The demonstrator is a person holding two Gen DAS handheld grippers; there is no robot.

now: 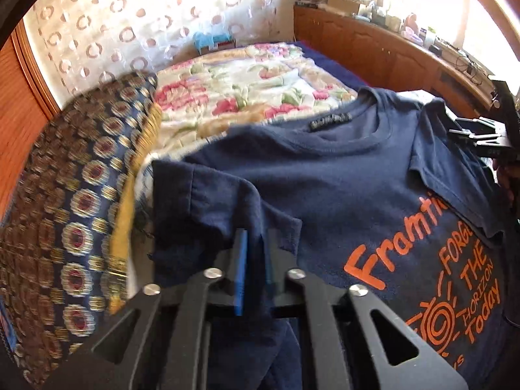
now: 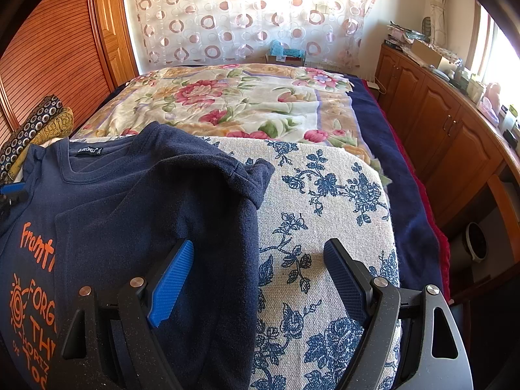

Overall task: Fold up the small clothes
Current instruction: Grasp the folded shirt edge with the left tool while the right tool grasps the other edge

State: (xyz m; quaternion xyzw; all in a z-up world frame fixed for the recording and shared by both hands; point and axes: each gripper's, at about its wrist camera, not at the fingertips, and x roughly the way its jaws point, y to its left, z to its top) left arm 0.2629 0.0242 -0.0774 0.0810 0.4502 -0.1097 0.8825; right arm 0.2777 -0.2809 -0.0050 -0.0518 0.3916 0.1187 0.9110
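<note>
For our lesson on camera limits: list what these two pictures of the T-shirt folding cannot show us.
- Orange print on the navy T-shirt, both views: words covered by the folded side or cut by the edge.
- Collar label, left view: blurred; small in the right view.
- Patterned cloth, left view: motion-blurred.
- Shirt hem, both views: hidden behind the left gripper and right gripper.

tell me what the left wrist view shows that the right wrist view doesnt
Only the left wrist view shows the left gripper shut on a fold of the navy t-shirt, and the whole orange sun print.

Only the right wrist view shows the right gripper open, one finger over the folded-in shirt side, the other over the blue-flowered cloth.

Both share the shirt's collar label, the floral blanket, the circle-patterned curtain and the wooden cabinets.
</note>
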